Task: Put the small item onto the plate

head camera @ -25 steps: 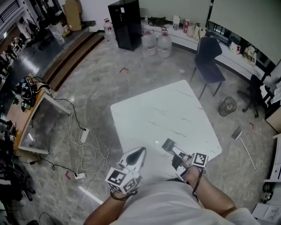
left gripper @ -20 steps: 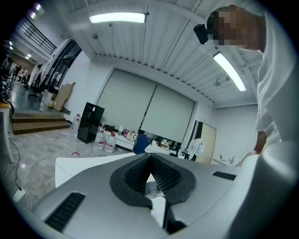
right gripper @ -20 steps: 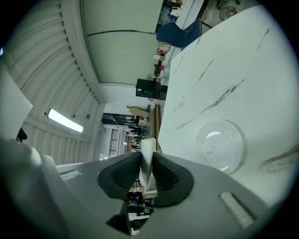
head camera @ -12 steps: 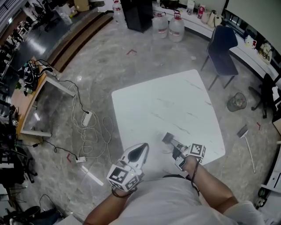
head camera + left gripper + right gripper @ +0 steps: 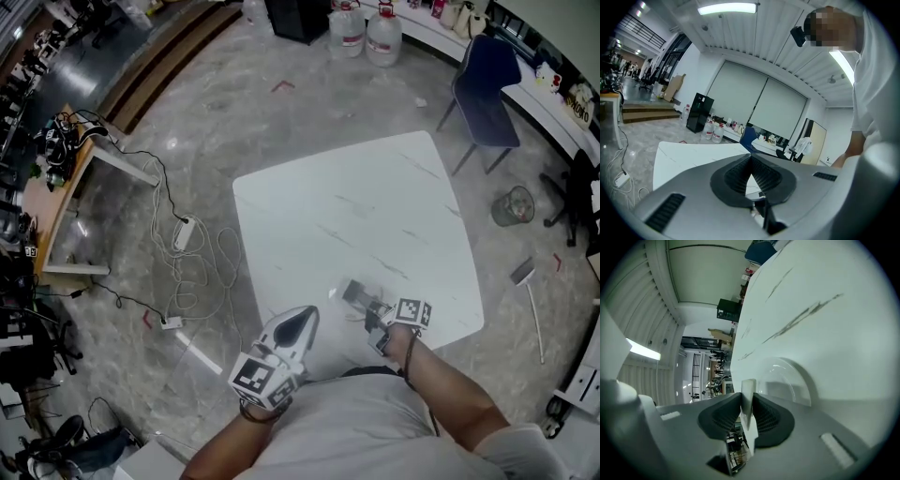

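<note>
My right gripper (image 5: 356, 293) is over the near part of the white table (image 5: 375, 216), shut on a thin, flat white item (image 5: 748, 386) that stands upright between its pads. Just beyond its tips a clear, shallow plate (image 5: 787, 377) lies on the table; in the head view the plate is only a faint glint. The item hangs short of the plate's rim. My left gripper (image 5: 304, 318) is at the table's near edge, to the left of the right one. Its jaws (image 5: 750, 159) meet at the tips with nothing between them.
A blue chair (image 5: 483, 80) stands beyond the table's far corner, a wire bin (image 5: 513, 204) to its right. Large water bottles (image 5: 366, 28) are at the back. Cables and a power strip (image 5: 183, 234) lie on the floor left of the table.
Both grippers have come down toward the table's near part, the right one further. The right gripper's hold on the flat white item is unchanged. The left jaws stayed together.
</note>
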{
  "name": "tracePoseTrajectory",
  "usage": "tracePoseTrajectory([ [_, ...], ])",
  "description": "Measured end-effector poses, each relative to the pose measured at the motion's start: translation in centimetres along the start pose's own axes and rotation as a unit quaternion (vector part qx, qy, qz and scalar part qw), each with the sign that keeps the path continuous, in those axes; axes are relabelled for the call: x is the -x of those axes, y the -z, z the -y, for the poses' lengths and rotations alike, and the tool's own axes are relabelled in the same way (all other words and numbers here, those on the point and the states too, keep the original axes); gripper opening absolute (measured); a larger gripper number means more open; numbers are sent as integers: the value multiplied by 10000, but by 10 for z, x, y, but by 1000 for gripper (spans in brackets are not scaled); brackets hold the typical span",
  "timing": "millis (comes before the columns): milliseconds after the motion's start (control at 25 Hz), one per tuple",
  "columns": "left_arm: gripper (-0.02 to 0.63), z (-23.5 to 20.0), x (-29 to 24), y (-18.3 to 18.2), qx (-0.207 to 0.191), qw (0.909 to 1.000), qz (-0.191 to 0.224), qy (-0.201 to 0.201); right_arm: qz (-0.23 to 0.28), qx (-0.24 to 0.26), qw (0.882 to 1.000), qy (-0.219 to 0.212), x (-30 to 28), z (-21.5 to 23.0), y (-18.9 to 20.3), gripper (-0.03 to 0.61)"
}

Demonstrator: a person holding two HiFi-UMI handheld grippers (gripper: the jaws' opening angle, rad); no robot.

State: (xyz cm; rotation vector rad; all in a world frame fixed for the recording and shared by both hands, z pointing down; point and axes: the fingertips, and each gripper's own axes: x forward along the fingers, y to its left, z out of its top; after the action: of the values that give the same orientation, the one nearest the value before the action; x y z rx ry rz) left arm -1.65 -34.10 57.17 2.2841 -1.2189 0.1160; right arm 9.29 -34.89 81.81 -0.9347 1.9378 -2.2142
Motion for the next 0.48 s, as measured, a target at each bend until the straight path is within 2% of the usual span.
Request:
tracePoseTrajectory([
  [200, 5, 1, -5, 6, 53, 9999, -81, -27, -128, -13, 9999, 108, -6, 10, 0, 80],
  [480, 5, 0, -5, 7, 193, 9998, 13, -56, -185, 56, 9996, 203, -15, 15, -3, 80],
])
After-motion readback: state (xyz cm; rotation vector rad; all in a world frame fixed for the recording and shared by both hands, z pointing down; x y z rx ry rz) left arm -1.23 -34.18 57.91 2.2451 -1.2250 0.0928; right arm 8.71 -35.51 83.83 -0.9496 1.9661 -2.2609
